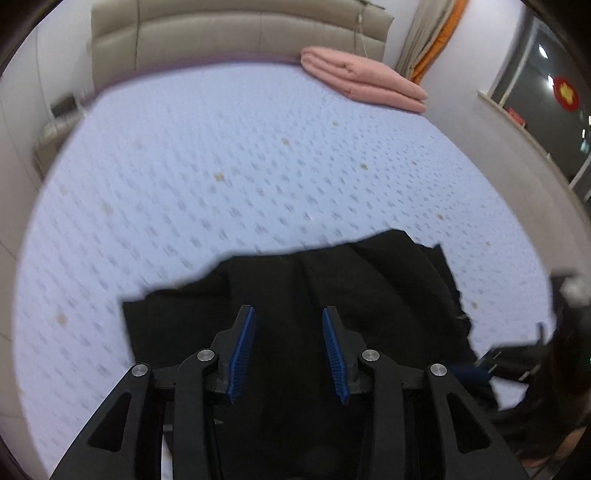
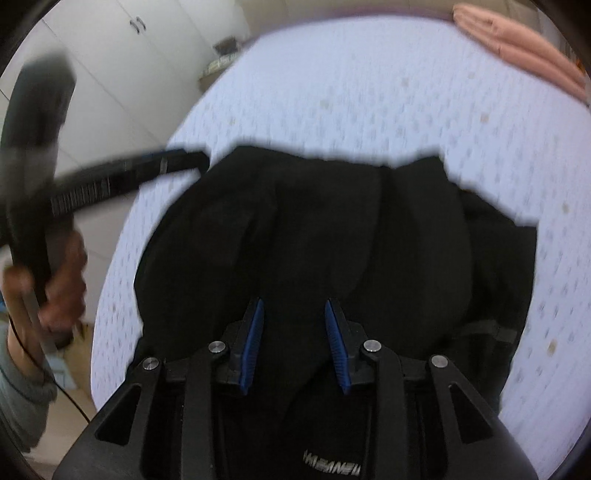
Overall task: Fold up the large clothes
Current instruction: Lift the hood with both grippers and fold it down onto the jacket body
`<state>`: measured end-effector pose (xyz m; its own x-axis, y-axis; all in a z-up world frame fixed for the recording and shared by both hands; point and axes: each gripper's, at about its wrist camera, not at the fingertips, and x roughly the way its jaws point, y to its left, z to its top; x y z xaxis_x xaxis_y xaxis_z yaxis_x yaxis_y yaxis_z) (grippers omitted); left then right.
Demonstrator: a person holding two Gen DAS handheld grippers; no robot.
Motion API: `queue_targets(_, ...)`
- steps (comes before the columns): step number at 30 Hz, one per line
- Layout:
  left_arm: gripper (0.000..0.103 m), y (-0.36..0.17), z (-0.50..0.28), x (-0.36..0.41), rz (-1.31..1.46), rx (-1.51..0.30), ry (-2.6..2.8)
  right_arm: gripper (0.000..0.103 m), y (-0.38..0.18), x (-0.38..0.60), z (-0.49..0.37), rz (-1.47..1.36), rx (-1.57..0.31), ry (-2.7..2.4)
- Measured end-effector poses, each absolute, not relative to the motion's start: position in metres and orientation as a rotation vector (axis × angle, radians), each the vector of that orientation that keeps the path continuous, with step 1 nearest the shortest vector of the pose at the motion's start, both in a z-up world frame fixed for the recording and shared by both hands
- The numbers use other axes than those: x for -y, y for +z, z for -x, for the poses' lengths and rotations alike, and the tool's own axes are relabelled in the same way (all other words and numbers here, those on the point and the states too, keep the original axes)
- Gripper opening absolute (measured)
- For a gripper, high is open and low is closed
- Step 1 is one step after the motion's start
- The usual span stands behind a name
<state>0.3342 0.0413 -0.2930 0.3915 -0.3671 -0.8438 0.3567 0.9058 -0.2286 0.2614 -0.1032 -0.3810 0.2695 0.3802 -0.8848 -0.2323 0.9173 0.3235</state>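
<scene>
A black garment (image 1: 332, 288) lies bunched and partly folded on the near part of the bed, over the light blue patterned sheet (image 1: 221, 166). My left gripper (image 1: 288, 310) hangs just above it, blue pads apart and nothing between them. In the right wrist view the garment (image 2: 332, 229) fills the middle, with a pale printed logo near the bottom edge. My right gripper (image 2: 294, 302) is open over it, and its pads touch no cloth. The left gripper (image 2: 192, 160) reaches in from the left, held by a person's hand (image 2: 62, 288), its tips at the garment's far left edge.
A folded pink blanket (image 1: 362, 79) rests at the bed's far right corner, below the beige padded headboard (image 1: 240, 33). White wardrobe doors (image 2: 129, 55) stand left of the bed. A windowsill (image 1: 517, 122) runs along the right side. A bedside stand (image 1: 55, 129) is at the far left.
</scene>
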Motion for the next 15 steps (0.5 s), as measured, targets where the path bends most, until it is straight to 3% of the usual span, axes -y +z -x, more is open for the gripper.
queue_targets(7,0.043,-0.338,-0.317,-0.045,0.148,-1.162,-0.440,0.038,-0.458,0.103,-0.246,-0.156,-1.376,0.358)
queue_targets(12,0.049,-0.332,-0.301,-0.026,0.081,-1.128,-0.471,0.039,-0.460,0.112,-0.247,-0.203,-1.381,0.361)
queue_targets(15,0.050,-0.324,-0.300,-0.021,0.064,-1.112,-0.479,0.040,-0.429,0.118,-0.242,-0.192,-1.353,0.370)
